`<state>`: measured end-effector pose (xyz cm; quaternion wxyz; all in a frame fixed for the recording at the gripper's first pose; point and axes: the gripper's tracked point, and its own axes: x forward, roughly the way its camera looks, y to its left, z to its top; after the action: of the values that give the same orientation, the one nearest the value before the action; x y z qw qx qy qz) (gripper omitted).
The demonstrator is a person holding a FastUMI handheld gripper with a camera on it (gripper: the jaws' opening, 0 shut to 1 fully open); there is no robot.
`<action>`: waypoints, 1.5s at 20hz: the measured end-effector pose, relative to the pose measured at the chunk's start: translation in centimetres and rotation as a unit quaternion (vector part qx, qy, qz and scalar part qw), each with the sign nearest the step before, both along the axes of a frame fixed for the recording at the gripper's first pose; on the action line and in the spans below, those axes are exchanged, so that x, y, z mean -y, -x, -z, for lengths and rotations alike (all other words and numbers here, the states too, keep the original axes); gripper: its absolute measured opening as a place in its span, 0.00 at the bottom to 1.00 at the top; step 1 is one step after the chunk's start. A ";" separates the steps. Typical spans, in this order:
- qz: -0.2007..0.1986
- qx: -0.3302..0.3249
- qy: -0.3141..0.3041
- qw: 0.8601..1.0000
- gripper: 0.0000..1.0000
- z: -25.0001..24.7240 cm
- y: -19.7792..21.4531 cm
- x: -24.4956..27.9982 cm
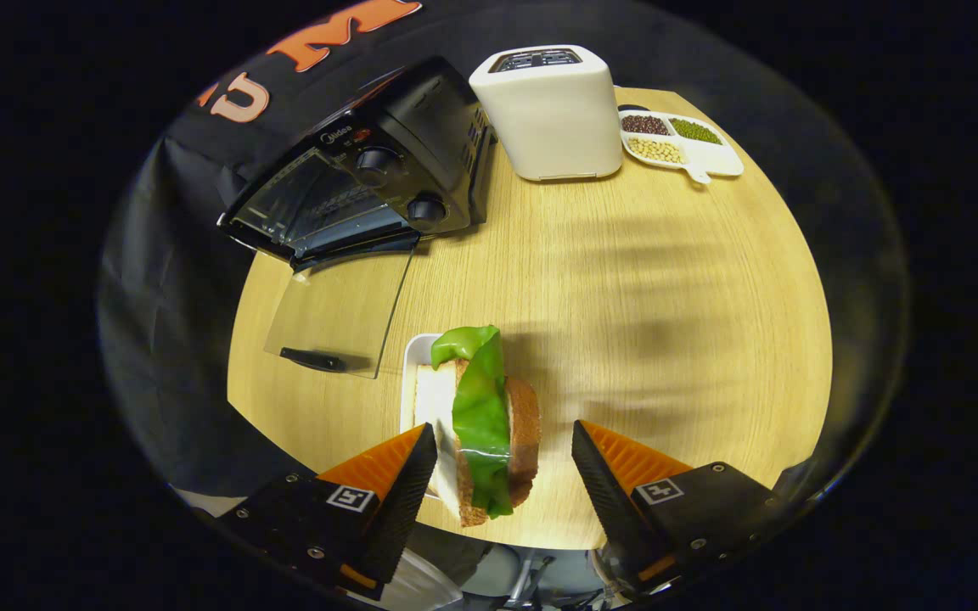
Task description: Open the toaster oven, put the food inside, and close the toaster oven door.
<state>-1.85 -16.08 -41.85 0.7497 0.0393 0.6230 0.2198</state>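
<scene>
We see the brown-crusted bread slices with a green lettuce leaf [482, 424] between the spread fingers of the hand-held gripper [504, 475] — seemingly untouched. Beyond, on the light wooden surface [625, 297], the black toaster oven [362, 170] stands open — glass door [338, 314] down.

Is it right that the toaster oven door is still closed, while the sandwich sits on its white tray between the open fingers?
Not quite. The gripper view shows the toaster oven with its glass door already folded down open onto the table. The rest holds: the sandwich sits on its white tray between the open fingers.
</scene>
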 end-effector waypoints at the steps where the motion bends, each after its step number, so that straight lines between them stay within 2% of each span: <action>1: 0.008 -0.002 -0.006 1.000 0.90 -0.1 -0.2 -0.1; 2: 0.014 -0.007 -0.015 1.000 0.83 -0.4 -0.3 -0.4; 3: 0.021 -0.008 -0.019 1.000 0.69 -0.4 -0.4 -0.5; 5: 0.021 -0.012 -0.027 0.999 0.51 -1.1 -0.2 -0.8; 6: 0.027 -0.014 -0.034 0.999 0.46 -1.6 -0.2 -1.1; 7: 0.036 -0.013 -0.038 0.999 0.37 -2.2 -0.3 -1.3; 9: 0.045 -0.006 -0.037 0.998 0.30 -3.4 -0.5 -1.2; 14: 0.070 0.026 -0.072 0.995 0.29 -7.9 -1.3 -2.5; 19: 0.143 0.047 -0.146 0.978 0.29 -11.3 -2.0 -5.7; 22: 0.202 0.054 -0.200 0.957 0.29 -11.7 -3.2 -8.8; 25: 0.256 0.065 -0.253 0.931 0.29 -11.7 -4.4 -12.4; 27: 0.293 0.070 -0.280 0.912 0.29 -10.8 -5.4 -14.6; 30: 0.334 0.077 -0.302 0.890 0.29 -8.8 -6.4 -17.5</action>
<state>4.55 1.40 -33.03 0.7768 0.4519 0.4169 0.1364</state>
